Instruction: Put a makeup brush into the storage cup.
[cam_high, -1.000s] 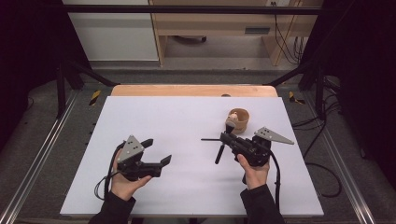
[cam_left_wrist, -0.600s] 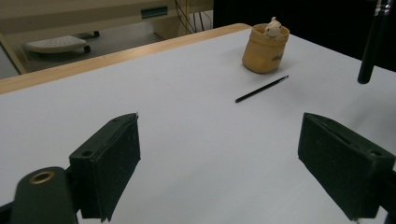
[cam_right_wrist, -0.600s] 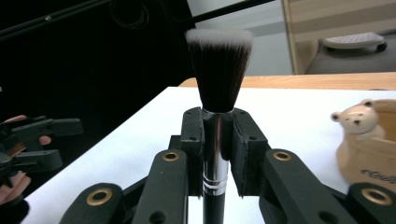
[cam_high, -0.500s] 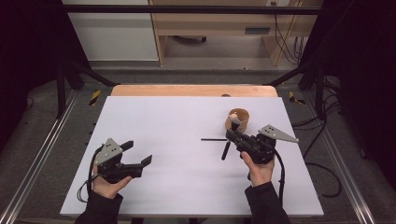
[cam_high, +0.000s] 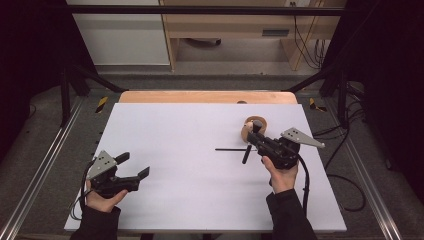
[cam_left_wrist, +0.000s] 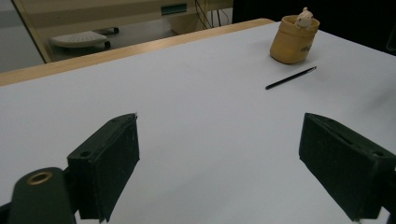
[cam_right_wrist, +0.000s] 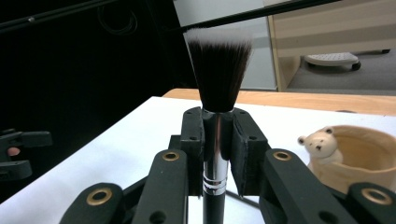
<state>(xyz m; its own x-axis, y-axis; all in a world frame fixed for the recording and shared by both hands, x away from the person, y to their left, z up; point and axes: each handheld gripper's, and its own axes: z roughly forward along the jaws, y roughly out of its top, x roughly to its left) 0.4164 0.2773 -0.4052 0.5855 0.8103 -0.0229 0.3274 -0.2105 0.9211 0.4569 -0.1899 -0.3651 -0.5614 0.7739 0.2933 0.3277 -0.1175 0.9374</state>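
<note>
1. White table top (cam_high: 200, 150) with a wooden far edge; dark surroundings, pale cabinet behind.
2. Makeup brush (cam_right_wrist: 217, 70): clamped at its silver ferrule between the jaws of the right gripper (cam_right_wrist: 217, 154), bristles standing above the jaws. High view: its black handle (cam_high: 246, 154) hangs below the gripper toward the table, right of centre.
3. Tan holder (cam_high: 254, 126) with a small bear figure on its rim (cam_right_wrist: 321, 142), just beyond the right gripper.
4. Thin black stick (cam_high: 232, 149) lies flat on the table, just left of the brush handle.
5. Left gripper (cam_high: 131, 171): near-left part of the table, jaws wide apart, nothing between them.
</note>
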